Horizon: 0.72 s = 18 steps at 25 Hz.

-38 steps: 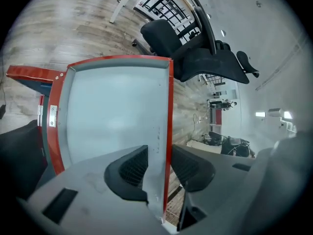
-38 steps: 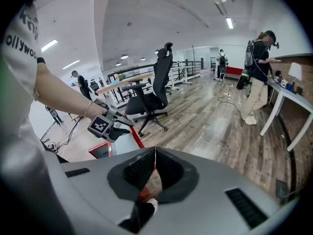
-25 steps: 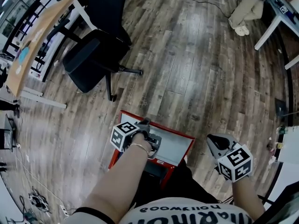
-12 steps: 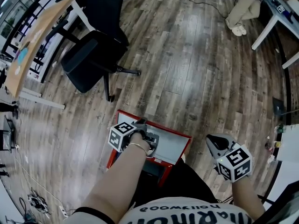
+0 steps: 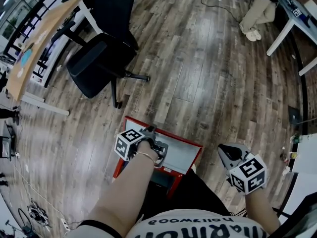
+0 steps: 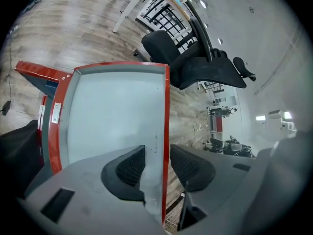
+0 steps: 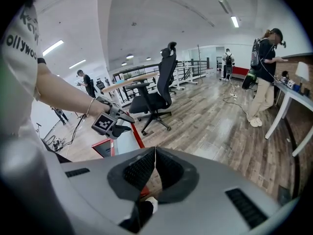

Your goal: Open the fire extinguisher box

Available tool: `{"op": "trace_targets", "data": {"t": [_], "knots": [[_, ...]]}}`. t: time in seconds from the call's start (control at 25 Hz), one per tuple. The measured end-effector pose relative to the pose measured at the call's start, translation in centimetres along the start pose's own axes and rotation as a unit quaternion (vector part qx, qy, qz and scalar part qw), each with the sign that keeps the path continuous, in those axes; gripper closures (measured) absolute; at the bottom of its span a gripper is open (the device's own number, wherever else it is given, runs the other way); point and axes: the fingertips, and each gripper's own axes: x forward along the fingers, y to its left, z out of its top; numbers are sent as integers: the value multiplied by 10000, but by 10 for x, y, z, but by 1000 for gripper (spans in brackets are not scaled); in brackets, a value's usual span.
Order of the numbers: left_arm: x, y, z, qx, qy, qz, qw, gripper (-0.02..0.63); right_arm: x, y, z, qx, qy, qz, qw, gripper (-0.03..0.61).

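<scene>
Barely anything moved over the last second: left gripper (image 5: 156, 146) and door (image 5: 183, 155) sit a hair further left in head view, right gripper (image 5: 227, 152) hasn't budged. Box (image 5: 120, 168) is on the floor (image 5: 198, 83) at lower centre of head view, at the person's feet, with the door already lifted partway and dark interior showing under its near edge. Left gripper view: jaws about half open, straddling the door's red rim, grey pane against the left pad (image 6: 128, 166). A sliver of floor shows between rim and right pad at the tips, so I read it as clamped further back on the rim, not certain. Right gripper view: pads together, nothing between them. It hangs in air at lower right of head view, well apart from the box. Handling, my read: painted sheet-metal frame, stiff, not heavy, swinging on a hinge that looks to run along the left side in left gripper view. Paint is slick, so bite deep on the rim. Pane may be glass or thin plastic, can't tell; keep pads off its middle. Free rim opposite the hinge is the right hold, best leverage. Follow the hinge arc, don't pull straight. Door likely drops shut if released before it passes upright.
</scene>
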Motion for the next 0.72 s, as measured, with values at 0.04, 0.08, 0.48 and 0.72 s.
{"op": "trace_targets", "data": {"t": [0.04,0.08,0.48,0.72], "knots": [[-1,-1,0,14,-7,-2,10000,472,-1,1,0,-17,10,1,10000,568],[-2,-1,-1,14,-11,-5,10000,468,-2,1,0,-32,17,3,10000,568],[-11,3,6,-172,-172,-29,9997,397,-3,4,3,-82,-28,20,10000,568],[-17,2,5,-138,-183,-57,9997,397,-4,5,5,-128,-33,39,9999,568]]}}
